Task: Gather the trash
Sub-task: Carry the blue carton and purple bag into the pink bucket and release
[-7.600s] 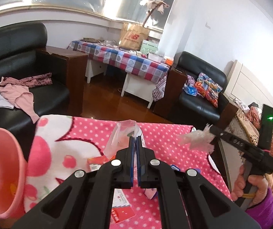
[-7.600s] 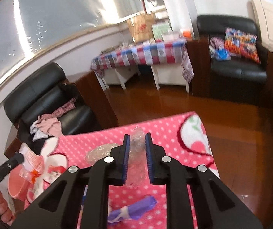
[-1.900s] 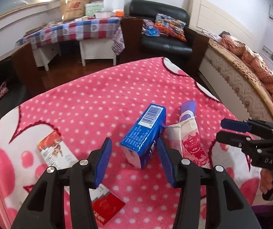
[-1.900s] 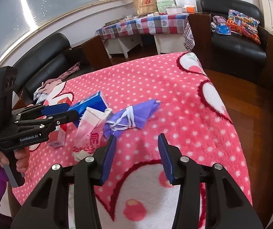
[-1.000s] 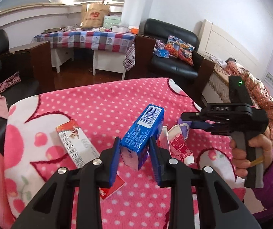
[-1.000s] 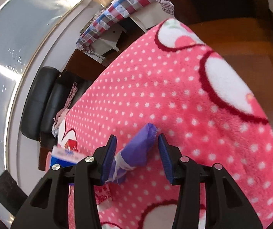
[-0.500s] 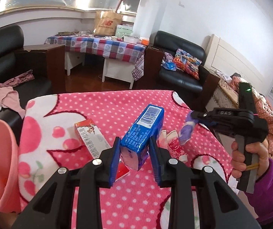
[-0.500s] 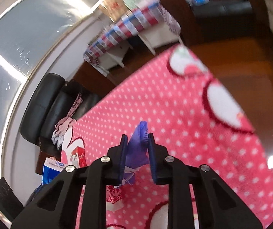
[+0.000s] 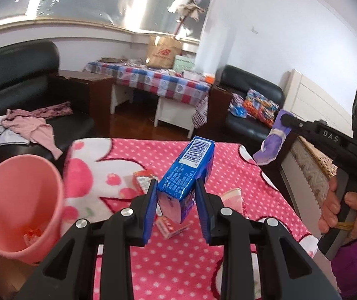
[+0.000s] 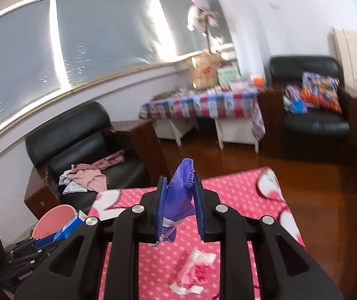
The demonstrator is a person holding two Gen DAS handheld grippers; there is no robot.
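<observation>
Now the left tool [image 9: 176, 201] is gripping the blue carton [image 9: 187, 175] above the worktop [image 9: 178, 270], and the right tool [image 10: 178, 208] is pinching the purple mask [image 10: 179, 195]. With the pink bin [image 9: 19, 207] at nine o'clock, the limp mask may be slipping out early.

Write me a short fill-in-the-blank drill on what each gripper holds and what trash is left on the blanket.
1. The left gripper is shut on a ____ carton.
2. The right gripper is shut on a ____ face mask.
3. The bin beside the blanket is ____ in colour.
4. The pink-and-white wrapper lies on the ____.

Missing words: blue; purple; pink; blanket
</observation>
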